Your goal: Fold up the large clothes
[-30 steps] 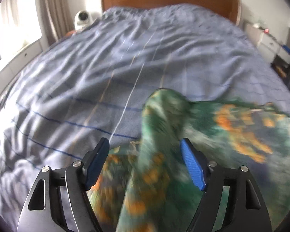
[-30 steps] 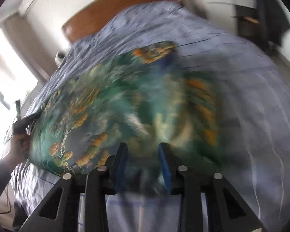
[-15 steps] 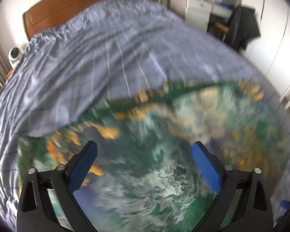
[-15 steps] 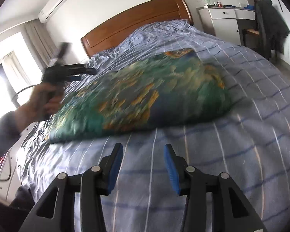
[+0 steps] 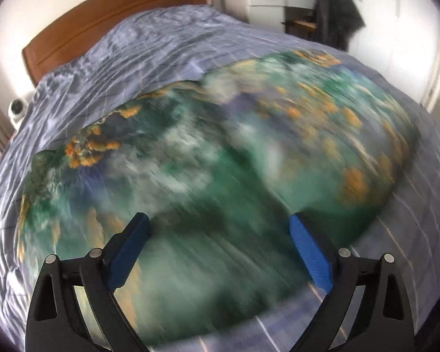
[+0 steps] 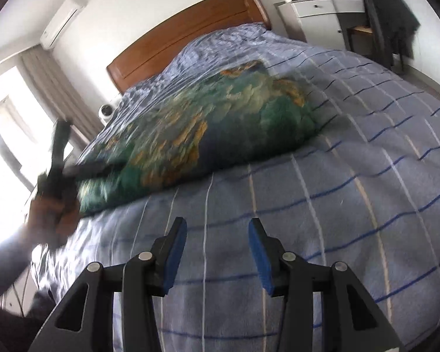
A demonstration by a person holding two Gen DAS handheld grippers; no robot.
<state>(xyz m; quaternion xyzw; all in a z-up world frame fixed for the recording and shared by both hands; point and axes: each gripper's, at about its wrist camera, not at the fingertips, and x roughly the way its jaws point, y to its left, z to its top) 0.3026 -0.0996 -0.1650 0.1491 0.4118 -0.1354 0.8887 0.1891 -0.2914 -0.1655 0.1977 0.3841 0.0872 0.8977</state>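
A large green garment with orange and white print lies spread on the blue striped bed cover. The left wrist view is motion-blurred. My left gripper hovers over the garment's near part. Its jaws are opening wide and the pads press on nothing. In the right wrist view the garment lies ahead, past bare cover. My right gripper hangs over that cover, jaws opening, nothing between them. At the garment's left end a hand holds the blurred left gripper.
A wooden headboard closes the far end of the bed. A white dresser and a chair hung with dark clothes stand at the far right. On the left are a small white round device, curtains and a window.
The garment was between both grippers' jaws, blurred in motion; now it lies flat on the bed. Both grippers have let go and widened. The right has drawn back; the left has swung over the garment.
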